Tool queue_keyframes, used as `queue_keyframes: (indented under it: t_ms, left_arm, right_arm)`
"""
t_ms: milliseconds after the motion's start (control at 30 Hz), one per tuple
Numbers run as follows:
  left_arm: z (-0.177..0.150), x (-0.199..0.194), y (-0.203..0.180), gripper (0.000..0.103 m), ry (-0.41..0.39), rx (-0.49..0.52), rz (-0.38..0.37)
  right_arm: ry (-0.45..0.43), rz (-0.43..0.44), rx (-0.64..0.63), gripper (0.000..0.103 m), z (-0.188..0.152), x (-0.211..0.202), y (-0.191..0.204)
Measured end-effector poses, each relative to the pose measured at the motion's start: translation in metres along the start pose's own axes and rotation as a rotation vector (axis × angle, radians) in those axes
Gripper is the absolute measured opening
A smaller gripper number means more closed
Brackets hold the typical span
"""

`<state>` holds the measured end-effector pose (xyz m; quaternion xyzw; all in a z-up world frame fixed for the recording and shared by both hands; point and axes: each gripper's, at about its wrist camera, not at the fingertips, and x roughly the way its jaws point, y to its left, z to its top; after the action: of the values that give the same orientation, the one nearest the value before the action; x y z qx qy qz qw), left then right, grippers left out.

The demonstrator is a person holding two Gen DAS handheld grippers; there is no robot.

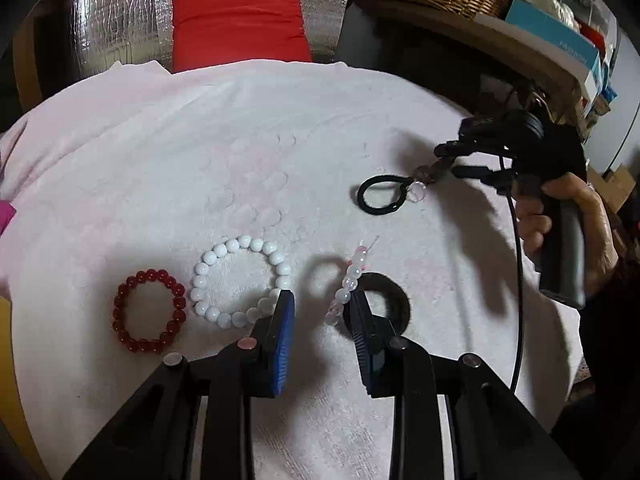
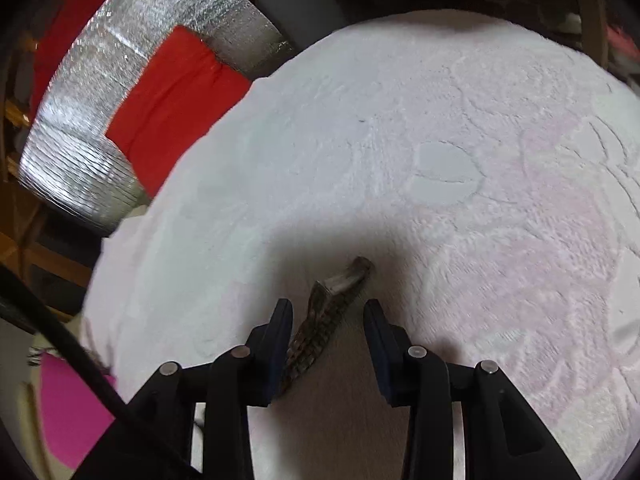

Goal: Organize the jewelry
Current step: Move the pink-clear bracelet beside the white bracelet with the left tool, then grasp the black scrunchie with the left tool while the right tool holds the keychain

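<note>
Lying between the parted right tool, brown strap pointing up-right.

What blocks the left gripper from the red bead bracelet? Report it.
The white bead bracelet lies between the left gripper and the red bead bracelet, its near edge at the gripper's left fingertip. Nothing else on the towel intervenes.

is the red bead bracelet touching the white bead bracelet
Apart. The left wrist view shows the red bead bracelet beside the white bead bracelet, with a strip of bare towel between them.
</note>
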<state>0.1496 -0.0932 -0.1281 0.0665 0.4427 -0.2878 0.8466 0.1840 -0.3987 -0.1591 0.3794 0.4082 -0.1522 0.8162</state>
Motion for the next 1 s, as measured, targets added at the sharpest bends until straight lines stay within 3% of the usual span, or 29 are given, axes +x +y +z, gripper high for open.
queue_keyframes:
  t_ms: [100,167,200,300,400,567,733,800,1000]
  left_arm:
    - [-0.001,0.003,0.0,0.029,0.006,0.013,0.003]
    - [-0.002,0.004,0.001,0.029,0.007,0.018,0.008]
    - [-0.002,0.004,0.003,0.029,0.006,0.015,0.002]
    - [0.0,0.003,0.007,0.029,-0.003,-0.001,-0.011]
    - [0.003,0.001,0.012,0.029,-0.014,-0.029,-0.045]
    - [0.003,-0.002,0.015,0.029,-0.004,-0.025,-0.006]
    - [-0.002,-0.007,0.007,0.029,0.035,-0.028,-0.089]
    - [-0.004,-0.005,-0.004,0.033,0.057,-0.009,-0.113]
    - [-0.006,0.012,-0.022,0.05,0.119,-0.018,-0.095]
  right_arm:
    - [-0.073,-0.075,-0.062,0.04,-0.003,0.006,0.016]
    - [-0.119,-0.135,-0.123,0.034,-0.007,0.01,0.027]
    - [-0.137,-0.174,-0.159,0.024,-0.009,0.012,0.033]
    - [-0.179,-0.241,-0.24,0.016,-0.015,0.014,0.043]
    - [-0.205,-0.195,-0.231,0.013,-0.012,0.004,0.038]
    - [-0.227,-0.123,-0.215,0.013,-0.005,-0.017,0.025]
    - [-0.245,-0.049,-0.194,0.013,0.003,-0.041,0.019]
    - [-0.247,0.005,-0.168,0.013,0.007,-0.051,0.015]
    - [-0.254,0.067,-0.14,0.013,0.011,-0.069,0.004]
